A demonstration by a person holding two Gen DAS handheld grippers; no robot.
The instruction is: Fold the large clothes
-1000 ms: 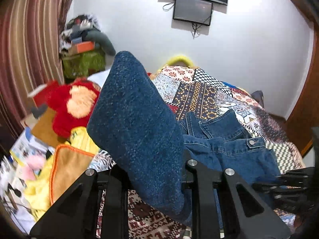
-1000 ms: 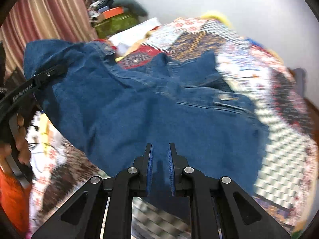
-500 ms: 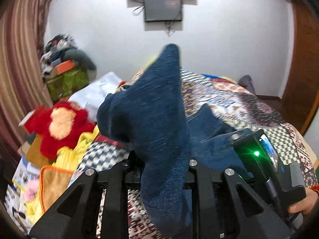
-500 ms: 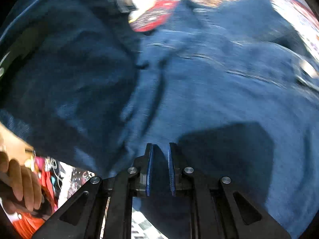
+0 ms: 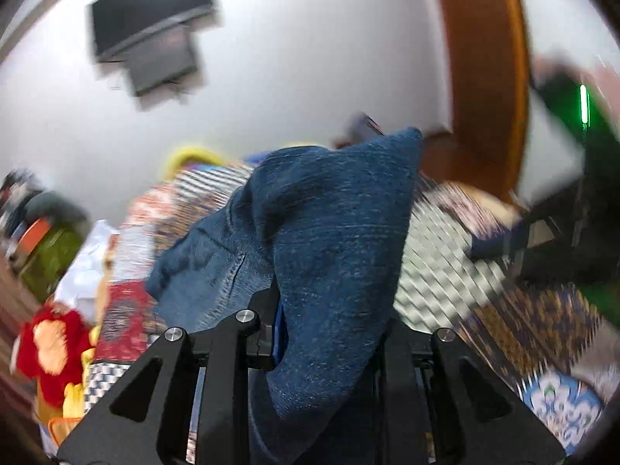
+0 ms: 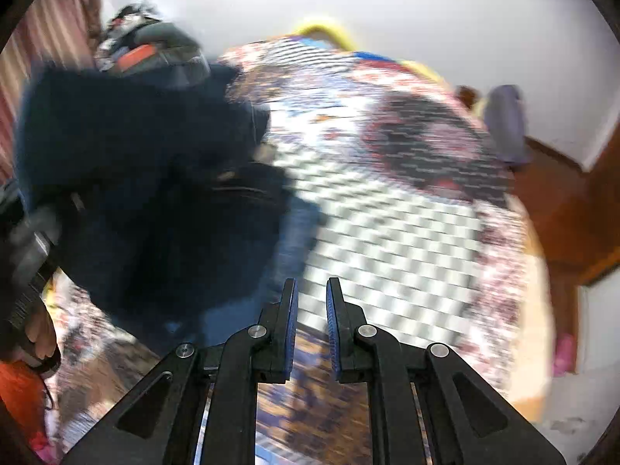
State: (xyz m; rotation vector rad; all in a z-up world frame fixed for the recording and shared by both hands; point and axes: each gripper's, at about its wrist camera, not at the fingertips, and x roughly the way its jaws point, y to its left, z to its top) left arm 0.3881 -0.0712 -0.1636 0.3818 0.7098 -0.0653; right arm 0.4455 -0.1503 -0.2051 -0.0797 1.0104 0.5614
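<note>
A blue denim garment [image 5: 333, 240] hangs from my left gripper [image 5: 329, 333], which is shut on a fold of it and holds it above the patterned bedspread [image 5: 445, 255]. The cloth drapes over the fingers and hides the right one. In the right wrist view the same garment [image 6: 147, 186] is a dark blurred mass at the left, lifted by the left gripper's body [image 6: 27, 255]. My right gripper [image 6: 312, 325] is empty, its jaws a narrow gap apart, over the checkered bedspread [image 6: 387, 240] and beside the cloth.
A red and yellow plush toy [image 5: 50, 345] lies at the bed's left edge. A pile of bags and clothes [image 6: 151, 46] sits by the striped curtain. A screen [image 5: 151, 35] hangs on the white wall. A wooden door frame [image 5: 488, 77] stands right.
The right gripper has come off the denim and moved right, now over bare bedspread. The left gripper has swung right and tilted, carrying the garment with it.
</note>
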